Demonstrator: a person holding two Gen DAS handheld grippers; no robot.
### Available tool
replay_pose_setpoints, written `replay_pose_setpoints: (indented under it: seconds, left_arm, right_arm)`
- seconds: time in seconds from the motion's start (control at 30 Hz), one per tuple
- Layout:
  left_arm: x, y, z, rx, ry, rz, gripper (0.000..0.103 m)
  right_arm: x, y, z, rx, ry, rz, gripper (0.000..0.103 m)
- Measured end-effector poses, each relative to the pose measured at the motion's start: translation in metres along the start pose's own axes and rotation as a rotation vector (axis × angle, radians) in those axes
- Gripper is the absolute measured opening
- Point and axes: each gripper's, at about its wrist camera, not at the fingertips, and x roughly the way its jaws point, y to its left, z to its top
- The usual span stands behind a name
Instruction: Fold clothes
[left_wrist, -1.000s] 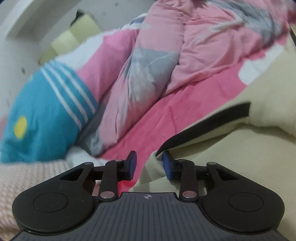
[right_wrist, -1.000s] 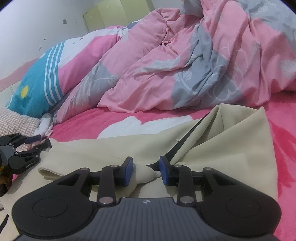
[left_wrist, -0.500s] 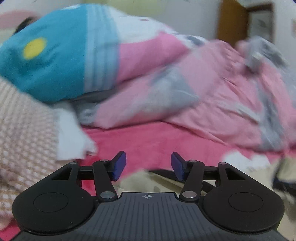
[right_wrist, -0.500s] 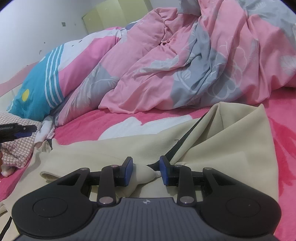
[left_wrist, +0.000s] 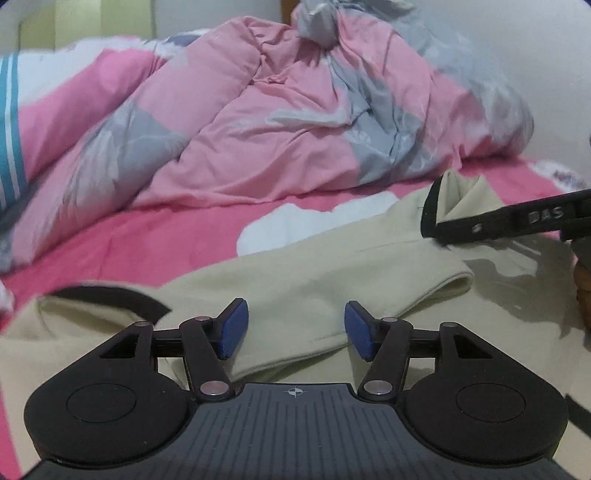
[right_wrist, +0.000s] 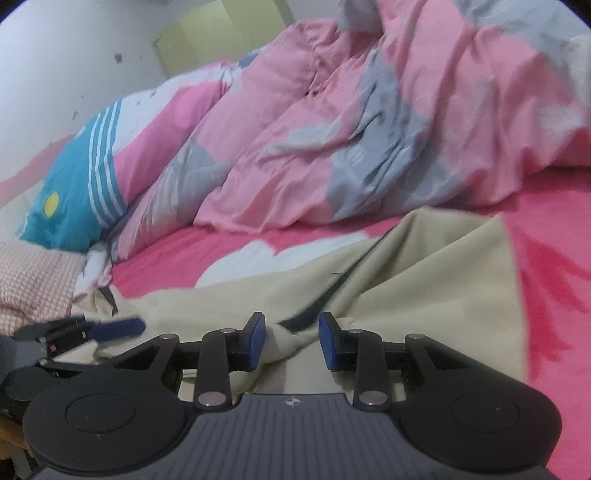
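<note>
A beige garment (left_wrist: 332, 266) with black trim (left_wrist: 110, 295) lies spread on the pink bed sheet. My left gripper (left_wrist: 295, 328) hovers low over a folded sleeve of it. Its jaws are opening, the beige fold lies below and between them, and the blue pads do not press on it. My right gripper (right_wrist: 291, 339) is shut on a bunch of the beige garment (right_wrist: 424, 266), which rises in a tent. In the left wrist view one of its fingers (left_wrist: 517, 219) comes in from the right, pinching that raised peak. The left gripper (right_wrist: 110, 328) shows blurred at the lower left of the right wrist view.
A crumpled pink and grey quilt (left_wrist: 295, 122) fills the back of the bed. A teal striped pillow (right_wrist: 77, 192) and a pink checked cloth (right_wrist: 29, 280) lie at the left. Pink sheet (left_wrist: 129, 243) shows between quilt and garment. A white wall stands behind.
The left gripper swung from facing the pillow round to the garment's sleeve, and its jaws widened. The right gripper stayed put with the cloth in its pads.
</note>
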Motion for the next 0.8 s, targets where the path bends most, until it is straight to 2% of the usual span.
replay_pose_setpoints:
  seconds: [0.1,0.13,0.27,0.33,0.4,0.43,0.5,0.53,0.63,0.7,0.73,0.8]
  left_arm:
    - [-0.003,0.004,-0.002,-0.032,-0.01,-0.022,0.06]
    - [-0.004,0.005,-0.004,-0.035,-0.016,-0.024,0.06]
    - [-0.005,0.008,-0.005,-0.05,-0.027,-0.037,0.06]
    - [-0.004,0.011,-0.006,-0.068,-0.03,-0.05,0.06]
    - [-0.005,0.015,-0.007,-0.085,-0.036,-0.064,0.06]
    - [-0.004,0.016,-0.008,-0.093,-0.037,-0.07,0.06]
    - [-0.004,0.018,-0.009,-0.104,-0.04,-0.078,0.06]
    - [-0.004,0.019,-0.009,-0.108,-0.041,-0.082,0.061]
    - [-0.004,0.021,-0.01,-0.12,-0.046,-0.092,0.061]
    - [-0.005,0.023,-0.01,-0.129,-0.049,-0.1,0.061]
    - [-0.005,0.024,-0.01,-0.134,-0.051,-0.105,0.061]
    - [-0.005,0.027,-0.011,-0.15,-0.055,-0.119,0.061]
  right_arm:
    - [-0.015,0.007,0.014,-0.058,-0.068,-0.092,0.035]
    - [-0.015,0.01,0.022,-0.069,-0.074,-0.096,0.035]
    - [0.011,0.03,0.053,-0.159,-0.043,-0.113,0.033]
    - [0.029,0.022,0.054,-0.168,0.006,-0.182,0.033]
    - [0.043,-0.009,0.046,-0.128,0.082,-0.302,0.031]
    - [0.042,-0.033,0.043,-0.044,0.114,-0.325,0.025]
    - [0.019,-0.064,0.049,0.133,0.074,-0.251,0.023]
    - [0.007,-0.071,0.054,0.181,0.038,-0.238,0.026]
    - [-0.013,-0.075,0.078,0.13,-0.012,-0.267,0.046]
    - [-0.005,-0.082,0.089,0.107,0.045,-0.262,0.059]
    - [0.004,-0.088,0.092,0.115,0.095,-0.245,0.071]
    - [0.024,-0.097,0.094,0.131,0.213,-0.195,0.072]
